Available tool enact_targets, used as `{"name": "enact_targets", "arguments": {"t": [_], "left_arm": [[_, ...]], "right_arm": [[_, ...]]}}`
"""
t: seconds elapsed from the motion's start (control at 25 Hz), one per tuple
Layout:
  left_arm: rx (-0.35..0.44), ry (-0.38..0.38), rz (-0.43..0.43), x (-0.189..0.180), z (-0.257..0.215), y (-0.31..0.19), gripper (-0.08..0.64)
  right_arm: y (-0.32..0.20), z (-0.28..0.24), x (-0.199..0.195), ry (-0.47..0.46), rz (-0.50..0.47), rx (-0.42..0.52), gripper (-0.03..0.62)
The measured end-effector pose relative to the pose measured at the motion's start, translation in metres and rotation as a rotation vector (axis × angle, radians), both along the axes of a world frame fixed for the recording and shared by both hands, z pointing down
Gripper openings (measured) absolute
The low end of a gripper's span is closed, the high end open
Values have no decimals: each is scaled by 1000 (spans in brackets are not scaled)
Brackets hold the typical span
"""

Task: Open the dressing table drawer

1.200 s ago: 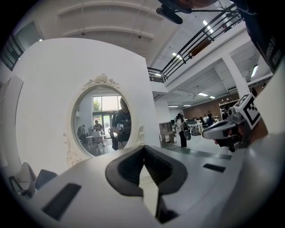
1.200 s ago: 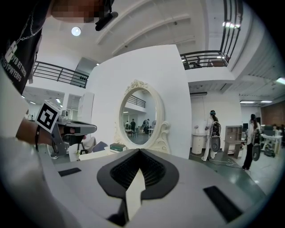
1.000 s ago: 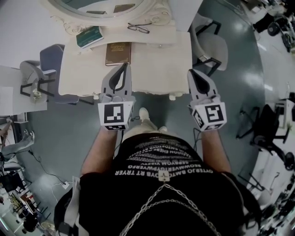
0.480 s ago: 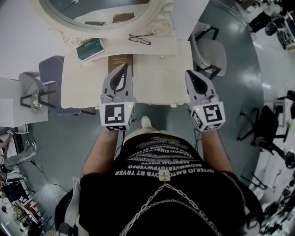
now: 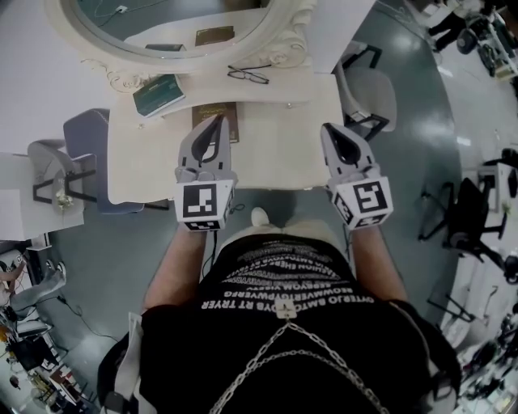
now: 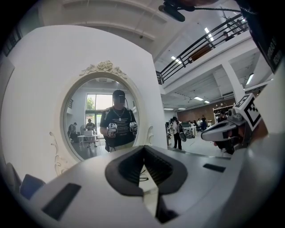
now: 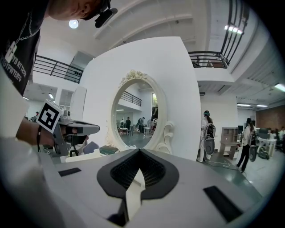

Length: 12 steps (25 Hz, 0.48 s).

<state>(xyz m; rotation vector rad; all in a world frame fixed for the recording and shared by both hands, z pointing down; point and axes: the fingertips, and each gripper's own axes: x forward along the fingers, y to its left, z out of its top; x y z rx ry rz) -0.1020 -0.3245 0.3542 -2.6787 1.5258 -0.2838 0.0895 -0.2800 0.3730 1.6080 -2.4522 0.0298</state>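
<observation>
My grey left tool (image 5: 216, 120) and right tool (image 5: 329, 129) sit pressed together, empty, over the cream wooden bench (image 5: 275, 149); I'd drop lower and spread one for the drawer.

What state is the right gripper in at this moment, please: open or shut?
Shut: the right gripper shows its jaws meeting at the tips, with nothing held between them.

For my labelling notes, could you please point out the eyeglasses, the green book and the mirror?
eyeglasses (image 5: 248, 75), head view, middle of the frame.
green book (image 5: 159, 94), head view, middle of its cover.
mirror (image 5: 171, 20), head view, on the glass.
</observation>
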Motion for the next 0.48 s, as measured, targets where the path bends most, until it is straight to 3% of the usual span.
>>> {"name": "enact_targets", "arguments": {"t": [0.48], "left_arm": [[-60,-6,8,12,28,-5,3]], "right_arm": [[-10,33,0,5,-21,-74,2]]}}
